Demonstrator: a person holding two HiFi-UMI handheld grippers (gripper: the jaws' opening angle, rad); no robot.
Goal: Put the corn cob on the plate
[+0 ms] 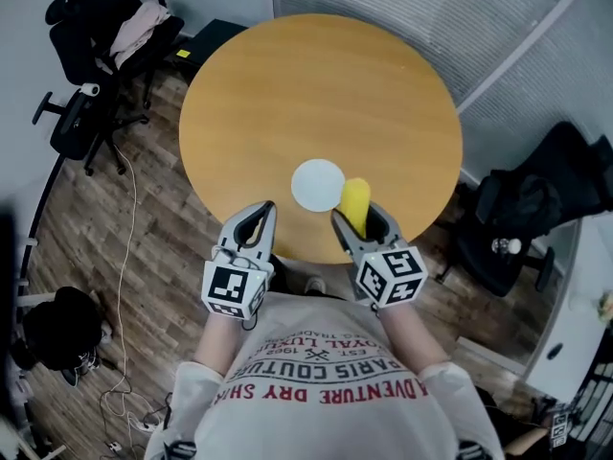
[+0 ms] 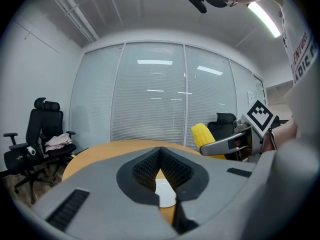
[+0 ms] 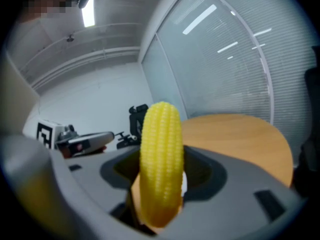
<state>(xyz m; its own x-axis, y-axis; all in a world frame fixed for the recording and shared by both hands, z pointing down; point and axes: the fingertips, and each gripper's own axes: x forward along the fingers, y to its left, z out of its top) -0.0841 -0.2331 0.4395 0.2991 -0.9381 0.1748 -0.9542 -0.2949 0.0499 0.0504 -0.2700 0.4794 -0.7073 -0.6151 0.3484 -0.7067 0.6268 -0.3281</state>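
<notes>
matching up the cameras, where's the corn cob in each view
Head view: corn cob just right of the plate, in the right gripper.
Left gripper view: corn cob right of centre, above the right gripper.
Right gripper view: corn cob dead centre, clamped.
Shared landmark: the round wooden table.

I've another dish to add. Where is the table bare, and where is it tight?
The table is bare from the plate to its far rim and to both sides. It's crowded only at the near edge: plate, corn cob held by the right gripper, left gripper alongside.
</notes>
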